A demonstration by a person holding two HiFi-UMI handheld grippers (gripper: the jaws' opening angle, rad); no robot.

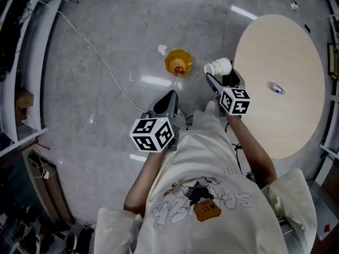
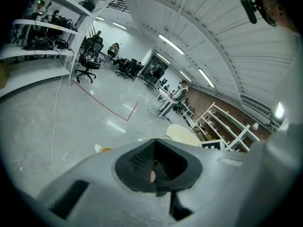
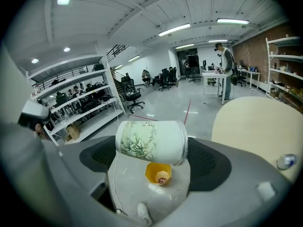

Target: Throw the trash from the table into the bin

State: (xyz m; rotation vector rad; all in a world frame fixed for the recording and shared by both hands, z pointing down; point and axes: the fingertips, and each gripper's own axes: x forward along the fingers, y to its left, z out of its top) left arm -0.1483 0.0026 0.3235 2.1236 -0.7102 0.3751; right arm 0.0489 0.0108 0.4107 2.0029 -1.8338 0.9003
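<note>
Near bin (image 1: 178, 62) — right gripper (image 1: 223, 77) outstretched, clamping cup (image 3: 150, 142); left gripper (image 1: 169, 100) closed.

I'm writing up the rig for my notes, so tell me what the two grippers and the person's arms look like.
The left gripper and right gripper have smooth grey bodies with black ribbed pads inside the jaws. Each carries a white cube with black square markers: left cube, right cube. The person wears a cream short-sleeved T-shirt with a cartoon print.

The small item (image 1: 276, 88) on the table (image 1: 280, 52) is unidentifiable.
</note>
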